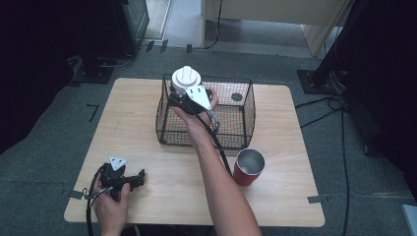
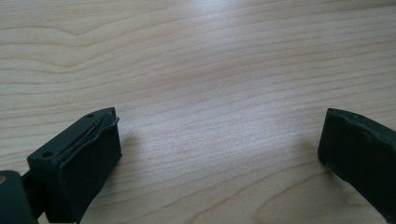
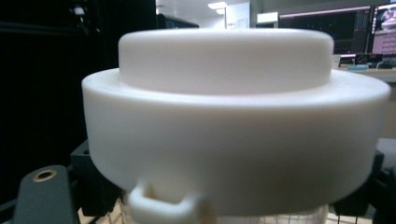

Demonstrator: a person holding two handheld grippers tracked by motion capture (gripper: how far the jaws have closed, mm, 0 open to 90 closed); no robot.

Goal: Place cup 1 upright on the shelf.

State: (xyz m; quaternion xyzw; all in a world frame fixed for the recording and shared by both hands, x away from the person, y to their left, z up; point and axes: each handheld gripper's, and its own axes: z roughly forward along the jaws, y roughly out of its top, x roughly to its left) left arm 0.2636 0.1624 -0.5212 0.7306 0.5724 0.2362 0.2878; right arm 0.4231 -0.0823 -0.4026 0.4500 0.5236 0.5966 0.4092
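The left gripper [image 1: 129, 178] rests near the bench [image 1: 147, 206] front edge, jaws wide apart on bare wood. Farther off, the right gripper [image 1: 189, 93] clamps a white lid [image 1: 186, 77] above the wire basket [image 1: 236, 132]; its own view shows the lid's small loop. A red cup [image 1: 248, 167] stands beside the basket.

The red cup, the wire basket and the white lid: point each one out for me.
red cup [image 1: 244, 176], high view, red outer wall.
wire basket [image 1: 249, 114], high view, right mesh wall.
white lid [image 1: 186, 77], high view, top face.
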